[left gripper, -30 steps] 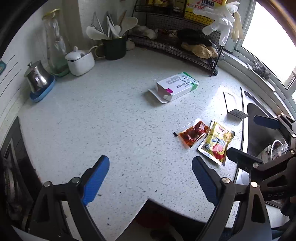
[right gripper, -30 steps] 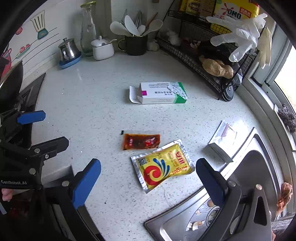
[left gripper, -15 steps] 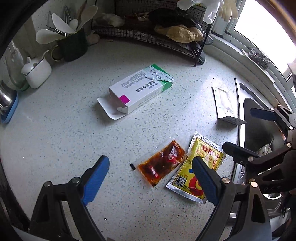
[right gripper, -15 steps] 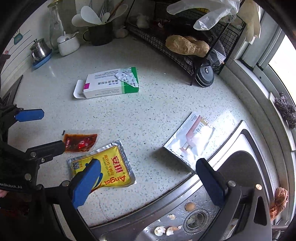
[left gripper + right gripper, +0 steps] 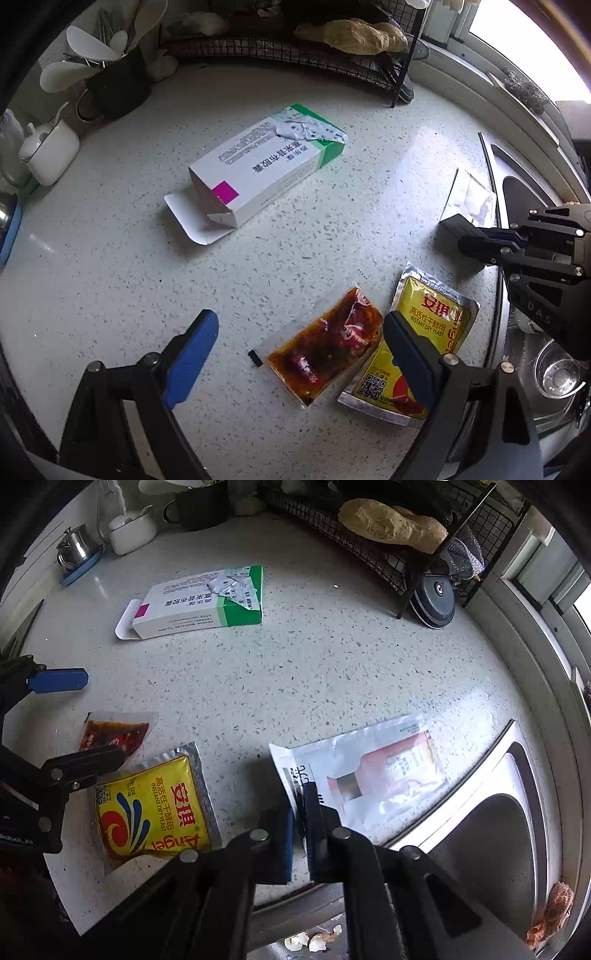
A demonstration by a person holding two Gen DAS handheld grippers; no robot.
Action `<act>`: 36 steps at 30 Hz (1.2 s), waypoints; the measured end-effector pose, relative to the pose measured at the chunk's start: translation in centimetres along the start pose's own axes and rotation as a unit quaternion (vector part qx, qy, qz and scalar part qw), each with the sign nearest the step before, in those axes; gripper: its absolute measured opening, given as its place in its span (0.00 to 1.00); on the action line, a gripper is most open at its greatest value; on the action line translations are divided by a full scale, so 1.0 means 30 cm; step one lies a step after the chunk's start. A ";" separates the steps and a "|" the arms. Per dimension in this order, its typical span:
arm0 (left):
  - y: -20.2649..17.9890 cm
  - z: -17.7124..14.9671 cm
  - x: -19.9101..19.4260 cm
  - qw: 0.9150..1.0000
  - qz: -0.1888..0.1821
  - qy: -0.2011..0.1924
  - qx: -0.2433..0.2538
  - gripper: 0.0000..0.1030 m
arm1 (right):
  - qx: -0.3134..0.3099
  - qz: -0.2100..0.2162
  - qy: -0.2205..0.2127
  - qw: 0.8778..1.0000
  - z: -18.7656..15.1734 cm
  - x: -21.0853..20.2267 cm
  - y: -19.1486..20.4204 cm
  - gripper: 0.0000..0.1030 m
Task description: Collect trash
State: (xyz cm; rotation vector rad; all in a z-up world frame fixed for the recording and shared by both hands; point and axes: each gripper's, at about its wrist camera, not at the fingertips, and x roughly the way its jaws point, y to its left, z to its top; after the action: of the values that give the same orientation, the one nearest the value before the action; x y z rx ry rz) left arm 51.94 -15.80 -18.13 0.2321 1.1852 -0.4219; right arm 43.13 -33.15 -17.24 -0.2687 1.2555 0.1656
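right gripper [image 5: 301,823]: pinched on near edge of white packet [image 5: 376,775], 6 o'clock, by sink [image 5: 491,834]
left gripper [image 5: 299,350]: wide open, empty, over sauce sachet [image 5: 327,343]
handling: packet thin, floppy, light; sachet likely slippery, take by edge

The yeast sachet [image 5: 151,805] is yellow with a red and blue swirl and silver edges. The box [image 5: 264,164] is white, green-ended, with a magenta square; the countertop [image 5: 110,258] is white, speckled grey
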 end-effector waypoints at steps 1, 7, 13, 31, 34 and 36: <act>0.008 0.000 -0.002 1.000 0.000 0.001 -0.001 0.87 | 0.000 0.005 0.000 1.000 0.001 -0.001 0.005 0.03; 0.074 -0.032 -0.040 1.000 0.002 0.009 0.014 0.87 | -0.007 0.029 -0.015 0.999 0.028 -0.022 0.066 0.01; 0.103 -0.040 -0.027 0.999 -0.033 0.027 0.017 0.87 | 0.000 0.055 -0.025 0.998 0.062 -0.030 0.106 0.01; 0.039 0.027 0.021 0.995 -0.051 0.031 0.078 0.18 | 0.051 0.099 -0.025 0.993 0.063 -0.008 0.056 0.01; 0.069 0.007 0.006 0.997 -0.051 0.021 0.048 0.16 | 0.052 0.100 -0.028 0.993 0.071 -0.013 0.071 0.01; 0.094 -0.009 -0.010 0.999 -0.043 0.014 0.029 0.14 | 0.051 0.103 -0.033 0.993 0.077 -0.024 0.082 0.01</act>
State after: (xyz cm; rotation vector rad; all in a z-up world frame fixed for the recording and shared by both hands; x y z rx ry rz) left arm 52.85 -13.11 -18.07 0.2375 1.2148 -0.5301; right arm 44.37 -30.11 -16.16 -0.0440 1.2207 0.2847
